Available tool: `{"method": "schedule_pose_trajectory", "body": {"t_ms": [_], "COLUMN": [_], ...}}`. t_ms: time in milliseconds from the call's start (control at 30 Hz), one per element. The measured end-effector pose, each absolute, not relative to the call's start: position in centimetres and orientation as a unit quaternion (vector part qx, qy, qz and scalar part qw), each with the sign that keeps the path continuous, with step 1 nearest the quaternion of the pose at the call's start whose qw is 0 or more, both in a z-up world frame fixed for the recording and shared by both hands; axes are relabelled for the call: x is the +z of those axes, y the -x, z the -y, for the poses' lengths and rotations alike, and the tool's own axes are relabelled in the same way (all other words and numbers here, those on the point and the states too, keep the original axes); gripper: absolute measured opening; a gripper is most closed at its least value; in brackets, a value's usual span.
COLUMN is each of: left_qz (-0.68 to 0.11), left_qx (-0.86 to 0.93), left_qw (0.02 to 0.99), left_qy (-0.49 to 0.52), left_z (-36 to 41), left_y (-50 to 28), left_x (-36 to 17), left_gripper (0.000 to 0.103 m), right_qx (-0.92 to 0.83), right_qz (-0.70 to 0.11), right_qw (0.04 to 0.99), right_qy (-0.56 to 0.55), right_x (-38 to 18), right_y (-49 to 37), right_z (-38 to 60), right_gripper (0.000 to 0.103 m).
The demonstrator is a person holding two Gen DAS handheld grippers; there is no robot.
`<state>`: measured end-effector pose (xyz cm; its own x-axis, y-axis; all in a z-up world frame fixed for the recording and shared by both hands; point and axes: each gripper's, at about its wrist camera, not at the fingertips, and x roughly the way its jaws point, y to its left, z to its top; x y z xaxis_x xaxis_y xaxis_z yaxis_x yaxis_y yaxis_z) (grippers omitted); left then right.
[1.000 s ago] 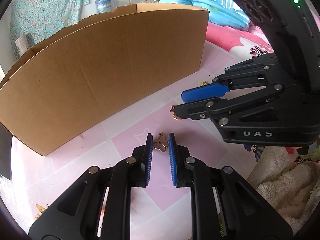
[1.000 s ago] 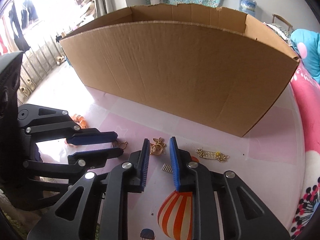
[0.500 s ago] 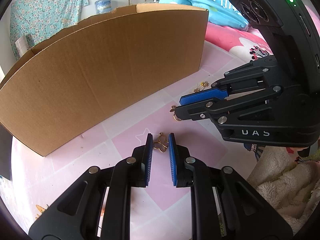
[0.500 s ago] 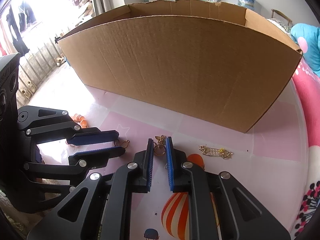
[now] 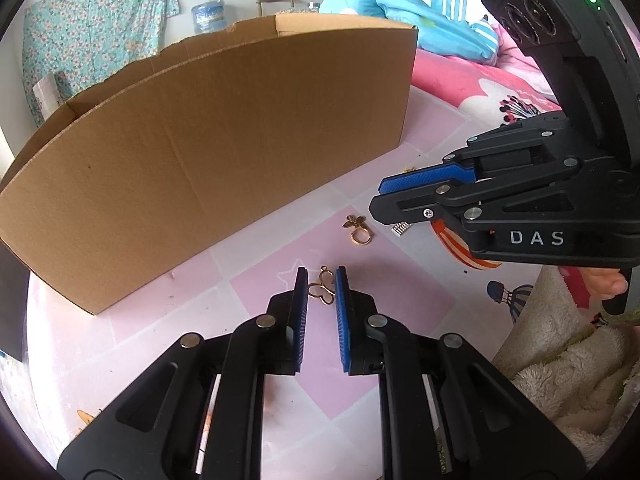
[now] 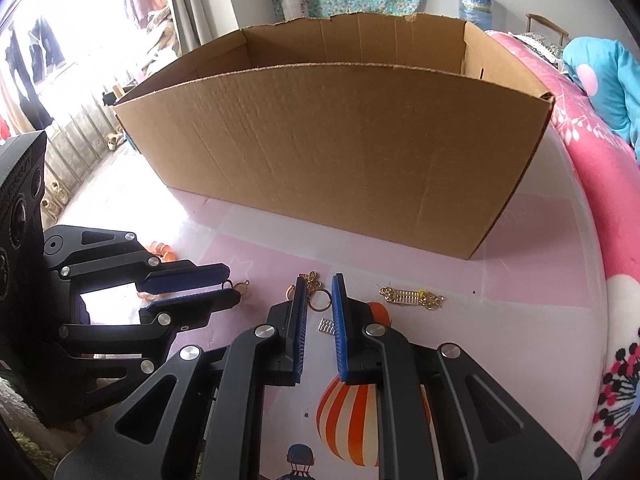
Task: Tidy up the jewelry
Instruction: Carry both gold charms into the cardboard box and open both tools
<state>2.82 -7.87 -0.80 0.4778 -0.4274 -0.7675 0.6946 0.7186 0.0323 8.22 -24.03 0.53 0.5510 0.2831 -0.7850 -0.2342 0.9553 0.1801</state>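
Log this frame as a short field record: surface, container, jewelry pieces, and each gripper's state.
surface: pink patterned mat
container: open cardboard box behind the jewelry
left gripper: open, fingers either side of a gold clasp on the mat
right gripper: open, fingers either side of a gold ring charm
other pieces: gold chain right of the right gripper; small silver piece
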Motion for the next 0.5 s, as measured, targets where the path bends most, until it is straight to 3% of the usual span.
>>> {"method": "schedule_pose_trajectory", "body": {"t_ms": [300, 500], "left_qz": [-0.362, -0.314], "left_qx": [-0.329, -0.337], "left_qw": [0.854, 0.874], "left_qy": [-0.177, -0.156], "left_z": [7.5, 6.5], "left_y": [-1.8, -2.0], "left_x": [1.6, 7.4], "left_gripper": [0.013, 0.013], "right_qx": [0.147, 0.164], "right_qz": [-0.424, -0.367], "right_qw": [0.893, 0.915], "right_qy": [-0.031, -0.035], "right_x": [2.5, 7.8], "right_y": [-7.0, -6.3], "right_z": [24.1, 24.5], "right_gripper": [0.013, 0.013]}}
